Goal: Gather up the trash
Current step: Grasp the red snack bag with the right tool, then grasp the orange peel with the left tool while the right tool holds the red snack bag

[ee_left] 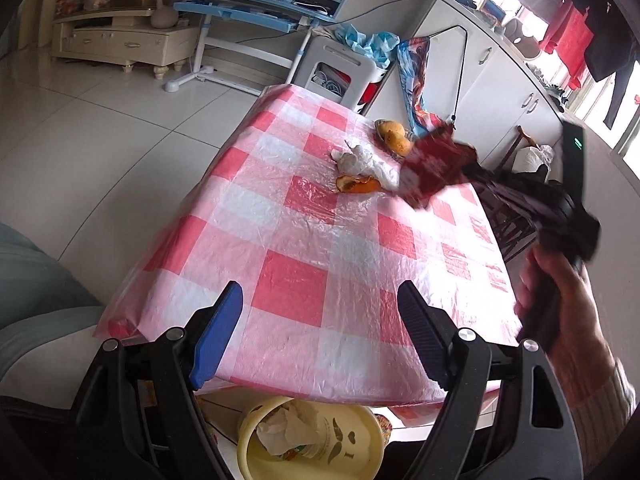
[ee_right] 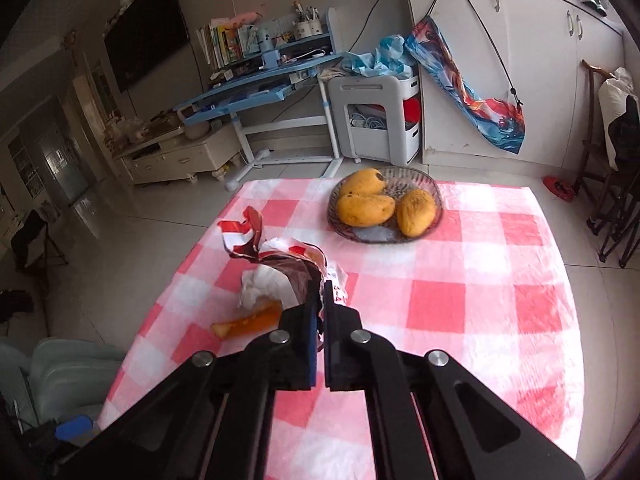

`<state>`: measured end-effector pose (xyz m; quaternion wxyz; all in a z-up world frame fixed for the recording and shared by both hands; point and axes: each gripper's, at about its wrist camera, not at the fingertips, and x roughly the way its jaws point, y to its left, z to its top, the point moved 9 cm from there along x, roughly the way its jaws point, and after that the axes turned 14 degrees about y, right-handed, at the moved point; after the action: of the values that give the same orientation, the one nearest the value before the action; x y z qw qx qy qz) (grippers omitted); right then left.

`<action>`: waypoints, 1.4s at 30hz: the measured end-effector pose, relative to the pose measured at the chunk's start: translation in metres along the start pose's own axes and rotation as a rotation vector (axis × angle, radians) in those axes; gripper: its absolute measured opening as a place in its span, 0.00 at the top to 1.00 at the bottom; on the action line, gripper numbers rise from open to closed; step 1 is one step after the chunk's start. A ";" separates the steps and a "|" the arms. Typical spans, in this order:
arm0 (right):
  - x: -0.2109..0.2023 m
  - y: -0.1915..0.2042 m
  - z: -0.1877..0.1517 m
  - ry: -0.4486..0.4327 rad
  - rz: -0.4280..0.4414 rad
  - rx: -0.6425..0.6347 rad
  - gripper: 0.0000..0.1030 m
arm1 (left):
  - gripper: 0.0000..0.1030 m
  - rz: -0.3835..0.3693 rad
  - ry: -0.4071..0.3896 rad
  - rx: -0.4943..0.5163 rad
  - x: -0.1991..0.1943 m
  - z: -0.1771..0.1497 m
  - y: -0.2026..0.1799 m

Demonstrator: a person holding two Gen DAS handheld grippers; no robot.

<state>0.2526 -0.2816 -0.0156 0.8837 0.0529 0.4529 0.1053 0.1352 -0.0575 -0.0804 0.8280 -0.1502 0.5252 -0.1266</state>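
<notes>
A crumpled red, white and brown snack wrapper (ee_right: pixel 276 254) hangs lifted over the checked table (ee_right: pixel 460 300), with my right gripper (ee_right: pixel 322 285) shut on its edge. The left wrist view shows that wrapper (ee_left: pixel 432 164) blurred, at the tip of my right gripper (ee_left: pixel 466 172), which a hand holds. Under it on the cloth lie a crumpled white tissue (ee_right: pixel 258 284) and a piece of orange peel (ee_right: pixel 248 322). My left gripper (ee_left: pixel 320 296) stands open and empty over the table's near edge (ee_left: pixel 320 384). Below that edge sits a yellow bin (ee_left: pixel 320 444) with crumpled paper inside.
A glass bowl (ee_right: pixel 434 200) with three mangoes (ee_right: pixel 366 208) stands at the far side of the table. Dark folding chairs (ee_right: pixel 616 216) are at the right, white cabinets (ee_right: pixel 540 80) behind. A pale sofa (ee_left: pixel 36 288) lies at the left.
</notes>
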 end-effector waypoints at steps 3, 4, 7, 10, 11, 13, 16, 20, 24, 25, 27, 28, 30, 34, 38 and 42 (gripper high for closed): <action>-0.007 -0.014 -0.030 0.042 -0.010 -0.004 0.97 | 0.26 0.005 0.007 0.002 0.002 -0.002 0.000; -0.007 -0.014 -0.044 0.077 -0.015 -0.027 0.97 | 0.26 0.008 0.010 0.005 0.003 -0.003 0.000; -0.009 -0.018 -0.073 0.124 -0.029 -0.062 0.96 | 0.26 0.020 0.017 0.015 0.006 -0.006 0.000; -0.006 -0.025 -0.089 0.166 -0.031 -0.032 0.93 | 0.26 0.041 0.023 0.026 0.010 -0.009 0.000; -0.007 -0.027 -0.090 0.164 -0.031 -0.014 0.85 | 0.26 0.045 0.025 0.028 0.011 -0.009 0.001; -0.009 -0.030 -0.091 0.157 -0.015 0.009 0.54 | 0.26 0.054 0.026 0.031 0.014 -0.010 0.002; -0.013 -0.030 -0.088 0.132 -0.039 0.001 0.40 | 0.26 0.067 0.027 0.039 0.015 -0.010 0.004; -0.021 -0.036 -0.079 0.070 -0.100 0.004 0.31 | 0.26 0.068 0.009 0.060 0.011 0.005 -0.001; -0.003 -0.035 -0.079 0.114 -0.103 -0.017 0.28 | 0.26 0.080 -0.006 0.131 0.015 0.035 -0.019; 0.003 -0.035 -0.081 0.137 -0.108 -0.021 0.28 | 0.26 0.085 -0.011 0.160 0.019 0.045 -0.026; 0.013 -0.036 -0.086 0.177 -0.103 -0.022 0.28 | 0.26 0.102 -0.014 0.212 0.029 0.062 -0.037; 0.016 -0.036 -0.088 0.192 -0.106 -0.027 0.28 | 0.26 0.107 -0.007 0.237 0.037 0.072 -0.042; 0.018 -0.038 -0.089 0.200 -0.111 -0.029 0.28 | 0.26 0.109 0.015 0.263 0.055 0.087 -0.048; 0.017 -0.048 -0.089 0.199 -0.104 0.000 0.28 | 0.26 0.141 0.047 0.300 0.089 0.113 -0.053; 0.023 -0.055 -0.092 0.226 -0.108 0.015 0.28 | 0.26 0.154 0.076 0.305 0.117 0.129 -0.055; 0.029 -0.052 -0.093 0.242 -0.159 -0.039 0.27 | 0.26 0.172 0.085 0.352 0.139 0.138 -0.067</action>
<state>0.2009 -0.3253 -0.1027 0.8291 -0.0134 0.5567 0.0492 0.3149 -0.1543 -0.1144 0.8264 0.0477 0.5403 -0.1513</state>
